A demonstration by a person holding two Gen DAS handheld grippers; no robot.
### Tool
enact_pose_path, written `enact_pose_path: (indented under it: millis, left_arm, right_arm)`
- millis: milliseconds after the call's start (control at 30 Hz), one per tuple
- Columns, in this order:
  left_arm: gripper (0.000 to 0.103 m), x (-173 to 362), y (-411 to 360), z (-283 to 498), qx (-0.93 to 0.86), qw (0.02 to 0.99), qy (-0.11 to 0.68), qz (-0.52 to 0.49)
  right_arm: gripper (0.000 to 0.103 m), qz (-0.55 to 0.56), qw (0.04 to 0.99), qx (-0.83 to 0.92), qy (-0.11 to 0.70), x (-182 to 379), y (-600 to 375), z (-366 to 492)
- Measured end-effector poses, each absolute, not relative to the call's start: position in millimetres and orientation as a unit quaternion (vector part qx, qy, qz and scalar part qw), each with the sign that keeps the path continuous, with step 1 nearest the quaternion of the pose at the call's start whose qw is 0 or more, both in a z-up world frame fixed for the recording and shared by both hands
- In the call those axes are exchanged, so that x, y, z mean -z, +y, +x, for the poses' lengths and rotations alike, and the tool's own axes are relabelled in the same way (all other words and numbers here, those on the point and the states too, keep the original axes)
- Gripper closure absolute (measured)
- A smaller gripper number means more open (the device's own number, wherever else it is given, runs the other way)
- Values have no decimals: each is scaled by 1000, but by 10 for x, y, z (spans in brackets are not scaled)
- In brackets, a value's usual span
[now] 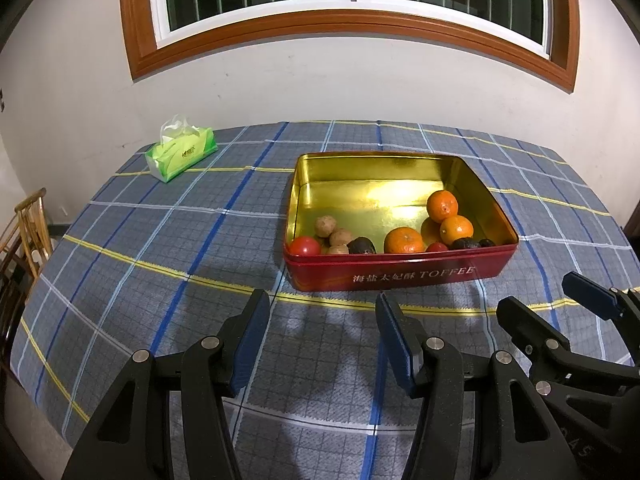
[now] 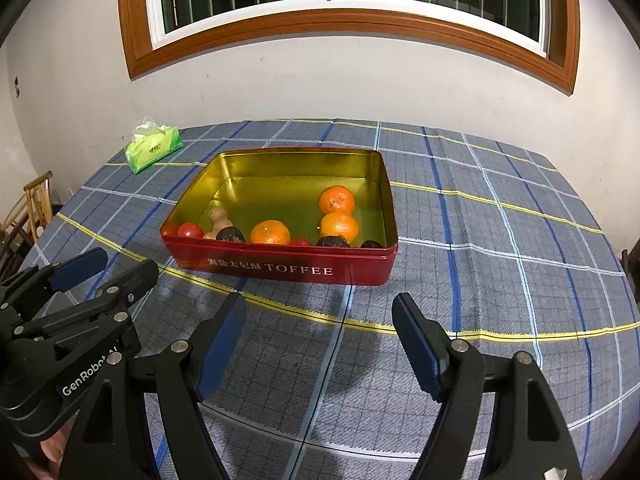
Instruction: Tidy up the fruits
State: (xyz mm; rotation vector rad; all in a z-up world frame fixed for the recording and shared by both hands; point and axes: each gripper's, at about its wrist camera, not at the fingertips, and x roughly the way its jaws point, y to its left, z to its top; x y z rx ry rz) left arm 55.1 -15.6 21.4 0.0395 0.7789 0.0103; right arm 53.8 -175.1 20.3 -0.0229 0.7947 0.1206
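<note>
Overall: both views look down across a table toward a wall.
Surface: blue-grey plaid tablecloth [image 1: 168,240] with yellow, white and blue lines, creased along its folds.
Wall: off-white, with a brown-framed window [image 2: 344,4] above; bars show behind the glass, dark outside.
Tin: red toffee tin [image 2: 280,268], gold inside, lid off, resting on the cloth near the middle.
Fruit: all in the tin, crowded along its near wall; three oranges [image 1: 404,240], two red tomato-like fruits [image 1: 305,246], small brown round ones [image 1: 326,226], and dark ones, possibly avocados.
Tissue pack: green tissue pack [image 1: 182,154] at the far left, well apart from the tin.
Chair: wooden chair [image 1: 32,224] beyond the left table edge.
Left gripper [image 1: 322,320]: jaws apart, nothing between them, over bare cloth short of the tin.
Right gripper [image 2: 320,322]: likewise parted and empty, beside the left one.
</note>
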Motion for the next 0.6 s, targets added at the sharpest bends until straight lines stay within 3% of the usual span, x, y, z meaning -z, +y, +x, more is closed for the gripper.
enact_pose_path:
  millis: [600]
  left_arm:
    - [47,-183,-188,547,-2,924,382,24]
  right_arm:
    - [30,-11,919,-57,390,-160,-1744,532]
